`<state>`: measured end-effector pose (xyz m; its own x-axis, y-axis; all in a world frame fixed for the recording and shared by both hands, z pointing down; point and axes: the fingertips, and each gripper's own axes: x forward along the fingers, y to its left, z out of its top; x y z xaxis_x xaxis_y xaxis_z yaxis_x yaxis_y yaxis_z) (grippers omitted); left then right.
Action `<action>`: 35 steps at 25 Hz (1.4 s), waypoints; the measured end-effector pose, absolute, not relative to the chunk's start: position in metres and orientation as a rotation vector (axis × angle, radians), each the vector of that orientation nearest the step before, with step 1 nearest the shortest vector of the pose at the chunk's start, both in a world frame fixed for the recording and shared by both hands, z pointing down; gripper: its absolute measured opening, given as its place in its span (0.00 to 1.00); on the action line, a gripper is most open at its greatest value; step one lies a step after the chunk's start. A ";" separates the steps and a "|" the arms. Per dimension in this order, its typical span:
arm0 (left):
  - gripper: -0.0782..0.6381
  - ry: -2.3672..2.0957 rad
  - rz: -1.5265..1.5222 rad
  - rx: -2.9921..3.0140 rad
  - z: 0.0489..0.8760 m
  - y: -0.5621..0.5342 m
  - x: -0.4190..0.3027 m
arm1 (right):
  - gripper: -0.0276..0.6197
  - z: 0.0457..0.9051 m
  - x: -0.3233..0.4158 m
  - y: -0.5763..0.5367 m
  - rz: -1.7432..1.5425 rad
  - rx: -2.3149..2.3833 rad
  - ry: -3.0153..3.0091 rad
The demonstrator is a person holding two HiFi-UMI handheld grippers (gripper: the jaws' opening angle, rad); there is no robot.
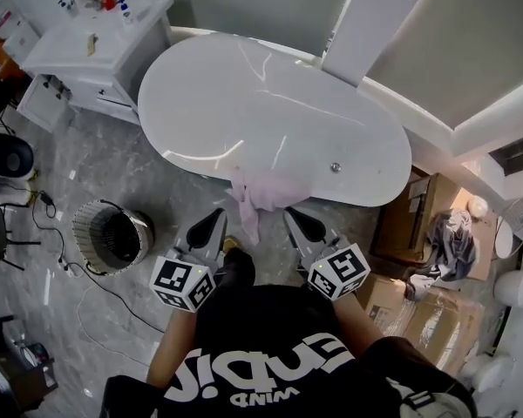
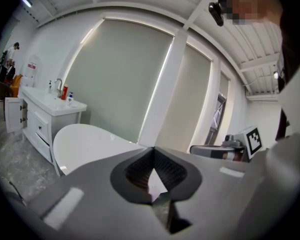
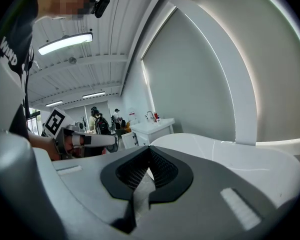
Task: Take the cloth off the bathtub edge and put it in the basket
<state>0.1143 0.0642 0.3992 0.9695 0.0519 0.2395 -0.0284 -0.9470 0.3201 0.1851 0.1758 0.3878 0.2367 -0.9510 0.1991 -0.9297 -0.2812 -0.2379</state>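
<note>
Ahead of you the cloth hangs over the bathtub edge. The basket stands on the floor to its left.

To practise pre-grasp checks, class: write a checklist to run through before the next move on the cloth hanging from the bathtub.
1. Pale pink cloth draped over white oval bathtub near rim: ok.
2. Left gripper jaws open: not ok, shut, empty.
3. Right gripper jaws open: not ok, shut, empty.
4. Grippers flank cloth: ok.
5. Round pale ribbed basket upright, mouth unobstructed: ok.
</note>
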 end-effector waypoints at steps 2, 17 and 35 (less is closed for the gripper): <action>0.10 0.058 0.355 2.798 0.397 0.054 0.126 | 0.05 0.385 0.194 0.165 -0.459 -2.436 1.806; 0.10 0.226 0.347 2.832 0.385 0.010 0.191 | 0.05 0.373 0.247 0.138 -0.420 -2.575 1.609; 0.10 0.232 0.408 2.835 0.403 0.014 0.242 | 0.05 0.393 0.296 0.136 -0.460 -2.552 1.639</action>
